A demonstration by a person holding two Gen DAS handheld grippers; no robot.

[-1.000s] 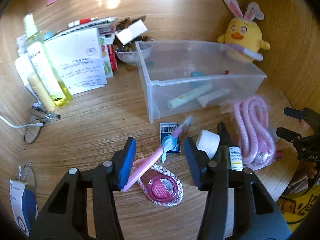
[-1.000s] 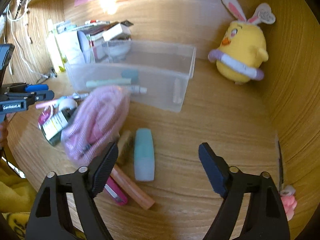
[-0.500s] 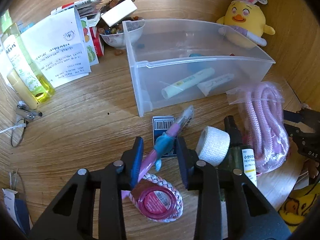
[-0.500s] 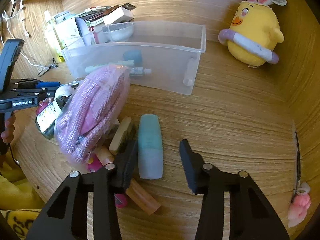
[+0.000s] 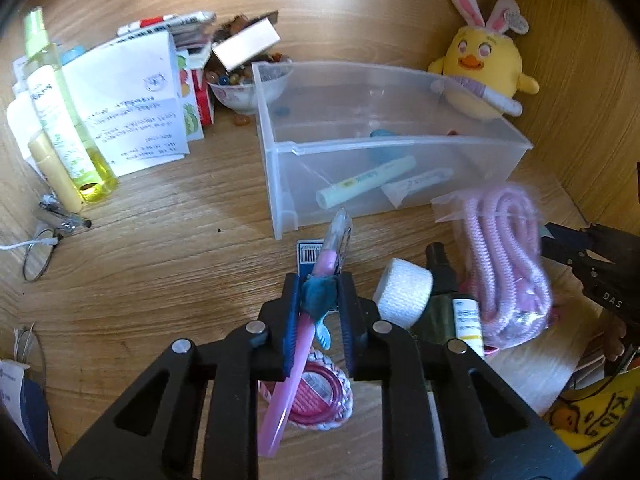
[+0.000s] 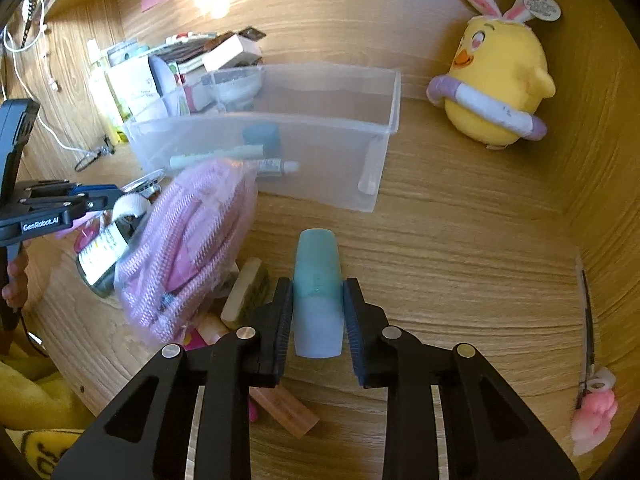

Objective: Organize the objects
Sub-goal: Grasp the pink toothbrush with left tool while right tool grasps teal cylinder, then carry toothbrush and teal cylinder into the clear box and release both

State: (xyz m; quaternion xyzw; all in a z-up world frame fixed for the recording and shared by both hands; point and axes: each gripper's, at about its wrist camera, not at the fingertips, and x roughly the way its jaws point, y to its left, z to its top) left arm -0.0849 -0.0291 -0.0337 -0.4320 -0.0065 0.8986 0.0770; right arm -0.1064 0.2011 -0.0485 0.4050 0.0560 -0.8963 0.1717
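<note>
Left gripper [image 5: 319, 294], low centre of its view: jaws closing on the pink toothbrush [image 5: 298, 354], pads squeezing the teal sleeve partway along the handle; capped head pts up-frame toward the clear bin [image 5: 280, 184], tail of the handle hangs down over a pink braided-rim tin [image 5: 316, 394]. Right gripper [image 6: 317, 312], low centre of its view: jaws closing on the teal-and-pale tube [image 6: 318, 292], pads on both flanks abt where the teal meets the pale half; tube lies flat on the wood desk [image 6: 460, 248], teal end pointing up-frame at the bin. Bin sits mid-frame in both views w/ a pale green marker [image 5: 366, 182] and a small white tube [image 5: 418, 182] already inside. Handling, my guess: toothbrush is light, stiff, thin plastic, slick on the bare handle, so the teal sleeve is the best hold since it's fatter and looks grippier; held off-centre it may swing, w/ the long tail dragging over the tin. Teal tube looks light, smooth, rounded, prob hard shell, could squirt out fwd if pinched too near an end; mid-body across the flat sides is right. Bagged pink rope [image 6: 188, 248] lies just left of the tube, soft and floppy, its bag may snag on lift. Gauze roll [image 5: 404, 292] and dark bottle [image 5: 444, 300] lie just right of the left jaws, not touched.
</note>
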